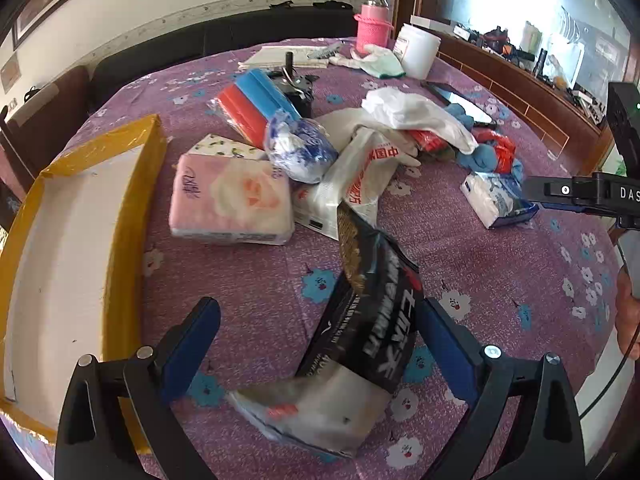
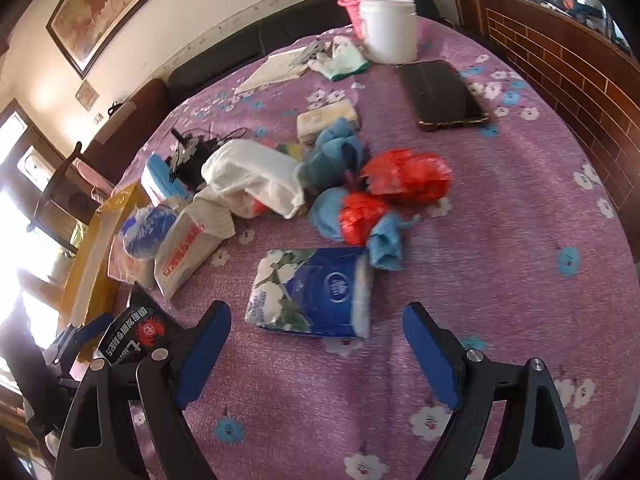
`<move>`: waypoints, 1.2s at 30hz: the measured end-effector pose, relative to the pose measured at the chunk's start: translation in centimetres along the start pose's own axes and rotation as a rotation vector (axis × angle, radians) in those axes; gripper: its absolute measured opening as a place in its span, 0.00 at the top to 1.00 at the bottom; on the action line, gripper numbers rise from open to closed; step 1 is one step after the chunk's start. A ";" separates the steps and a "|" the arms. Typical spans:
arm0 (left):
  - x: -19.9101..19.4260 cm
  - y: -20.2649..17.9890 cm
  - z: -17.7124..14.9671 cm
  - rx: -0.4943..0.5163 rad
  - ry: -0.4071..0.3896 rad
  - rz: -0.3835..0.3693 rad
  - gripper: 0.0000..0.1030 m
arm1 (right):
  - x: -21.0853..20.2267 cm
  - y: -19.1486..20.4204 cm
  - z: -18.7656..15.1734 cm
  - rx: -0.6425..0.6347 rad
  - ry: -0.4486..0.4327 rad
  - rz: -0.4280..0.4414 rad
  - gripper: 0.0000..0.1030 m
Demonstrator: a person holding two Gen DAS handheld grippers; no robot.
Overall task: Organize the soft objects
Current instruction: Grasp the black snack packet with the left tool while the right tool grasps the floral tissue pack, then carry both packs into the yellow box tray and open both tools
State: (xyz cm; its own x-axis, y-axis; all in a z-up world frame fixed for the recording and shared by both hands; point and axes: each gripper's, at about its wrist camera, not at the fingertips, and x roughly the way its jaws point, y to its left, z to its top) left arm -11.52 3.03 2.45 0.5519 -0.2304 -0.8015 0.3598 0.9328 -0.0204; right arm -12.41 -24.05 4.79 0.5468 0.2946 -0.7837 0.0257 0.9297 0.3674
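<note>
My left gripper (image 1: 320, 344) is open over the purple flowered tablecloth (image 1: 500, 280). A black printed packet (image 1: 372, 316) and a pale translucent packet (image 1: 316, 412) lie between its blue pads; the black packet's edge is close to the right pad (image 1: 444, 348), the left pad stands apart. My right gripper (image 2: 316, 344) is open too, with a blue and white tissue pack (image 2: 316, 296) just ahead of its fingertips. That pack (image 1: 496, 200) also shows in the left wrist view, with the right gripper (image 1: 560, 192) beside it.
A yellow-edged box (image 1: 132, 200) with a white inside stands at the left. Mid-table lie a pink tissue pack (image 1: 232, 200), a blue-white bundle (image 1: 300, 148), a white bag with red print (image 1: 360, 176), sponges (image 1: 256, 104), red bags (image 2: 404, 176) and blue cloths (image 2: 336, 148). A dark tablet (image 2: 440, 96) and white jar (image 2: 388, 28) sit farther back.
</note>
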 end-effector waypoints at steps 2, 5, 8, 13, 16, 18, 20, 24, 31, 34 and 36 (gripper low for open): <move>0.3 -0.3 0.3 0.008 0.004 0.003 0.05 | 1.1 1.3 0.2 -0.040 0.006 -0.023 0.12; 1.0 -0.5 0.9 0.018 0.020 0.015 0.05 | 2.5 3.1 0.4 -0.115 0.007 -0.089 0.12; 1.7 -0.2 1.2 0.001 0.035 0.006 0.05 | 3.5 4.6 0.4 -0.169 0.011 -0.141 0.12; 2.5 0.3 1.2 -0.026 0.048 -0.005 0.41 | 4.7 4.8 0.8 -0.182 0.024 -0.179 0.12; 1.3 0.6 1.3 -0.042 0.045 -0.041 0.63 | 5.4 4.6 0.8 -0.189 0.046 -0.195 0.17; 0.0 1.4 1.0 -0.093 0.027 -0.087 0.63 | 5.2 4.7 0.5 -0.203 0.047 -0.197 0.24; -1.5 2.1 0.5 -0.124 0.005 -0.120 0.63 | 4.5 4.9 0.3 -0.204 0.031 -0.169 0.24; -4.7 3.5 -0.6 -0.176 -0.046 -0.192 0.63 | 2.0 6.5 -0.3 -0.245 -0.015 -0.123 0.24; -11.4 9.5 -0.8 -0.318 -0.161 -0.276 0.63 | -2.9 11.8 -0.7 -0.353 -0.096 0.036 0.24; -13.5 13.7 0.3 -0.390 -0.191 -0.283 0.63 | -3.8 15.5 -0.1 -0.417 -0.123 0.109 0.24; -13.9 16.5 1.3 -0.431 -0.200 -0.277 0.63 | -3.7 17.7 0.4 -0.462 -0.133 0.132 0.23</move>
State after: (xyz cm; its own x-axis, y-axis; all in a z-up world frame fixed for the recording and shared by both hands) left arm -12.26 21.31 14.04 0.6278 -0.4921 -0.6031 0.1939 0.8492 -0.4911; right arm -13.64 -8.72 14.38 0.6232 0.4134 -0.6639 -0.4078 0.8961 0.1751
